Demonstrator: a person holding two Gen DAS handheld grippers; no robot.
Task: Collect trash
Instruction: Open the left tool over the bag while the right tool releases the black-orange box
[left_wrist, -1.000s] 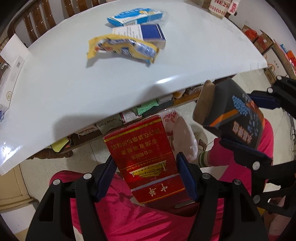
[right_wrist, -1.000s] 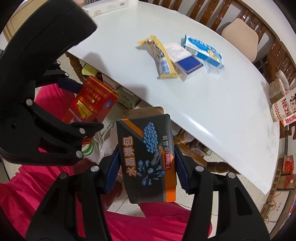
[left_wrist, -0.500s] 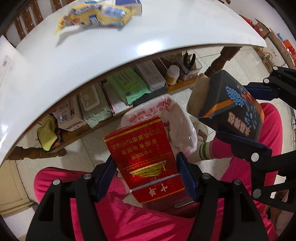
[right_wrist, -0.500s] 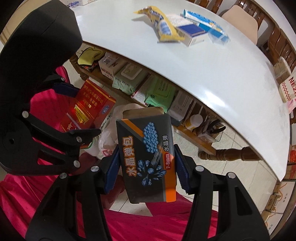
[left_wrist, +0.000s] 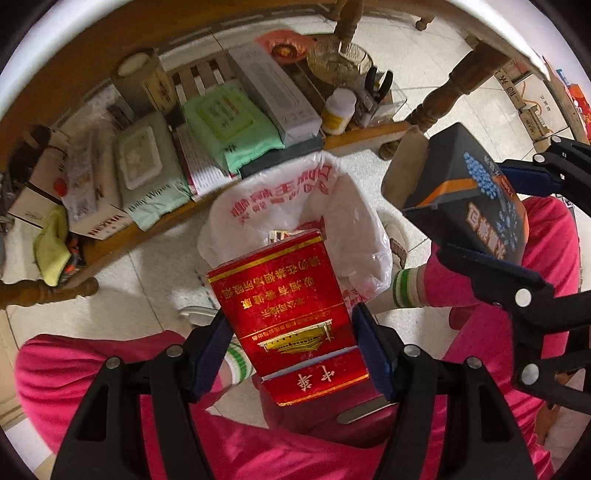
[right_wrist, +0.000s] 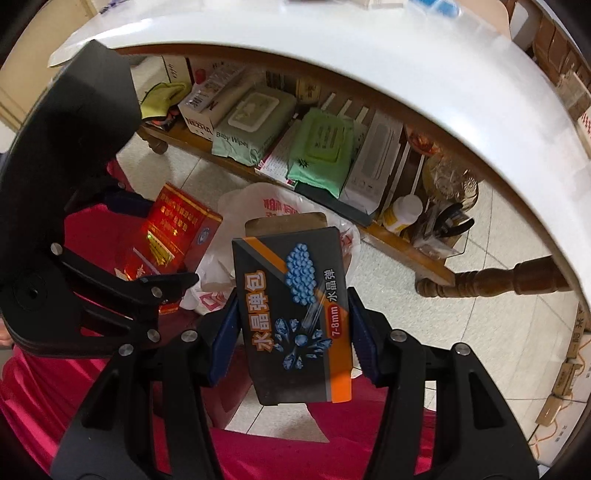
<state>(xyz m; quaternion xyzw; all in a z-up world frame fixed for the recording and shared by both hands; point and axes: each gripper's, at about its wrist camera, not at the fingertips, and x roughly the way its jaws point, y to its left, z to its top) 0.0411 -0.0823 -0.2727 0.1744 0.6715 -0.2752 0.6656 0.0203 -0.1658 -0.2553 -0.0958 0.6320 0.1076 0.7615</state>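
Note:
My left gripper (left_wrist: 291, 347) is shut on a red cigarette carton (left_wrist: 284, 310) with gold print, held above a white plastic bag (left_wrist: 354, 229) with red lettering that stands open on the floor. The right gripper (right_wrist: 291, 339) is shut on a dark box (right_wrist: 295, 325) with an orange stripe and blue beads printed on it. In the left wrist view that dark box (left_wrist: 476, 199) hangs to the right of the bag. The right wrist view shows the red carton (right_wrist: 173, 236) at the left, next to the bag (right_wrist: 266, 206). Both grippers point down, below the table's edge.
The white tabletop's rim (right_wrist: 406, 70) arches overhead. A wooden shelf (left_wrist: 354, 136) under it holds wipes packs (left_wrist: 236, 125), boxes, a small white bottle (left_wrist: 338, 110) and a yellow cloth. A turned table leg (right_wrist: 491, 284) stands right. A person's pink-clad legs (left_wrist: 506, 339) flank the bag on the tiled floor.
Both grippers have sunk from above the tabletop to below its edge, each still holding its box. The wrappers on the table have left view; the shelf and open bag now show.

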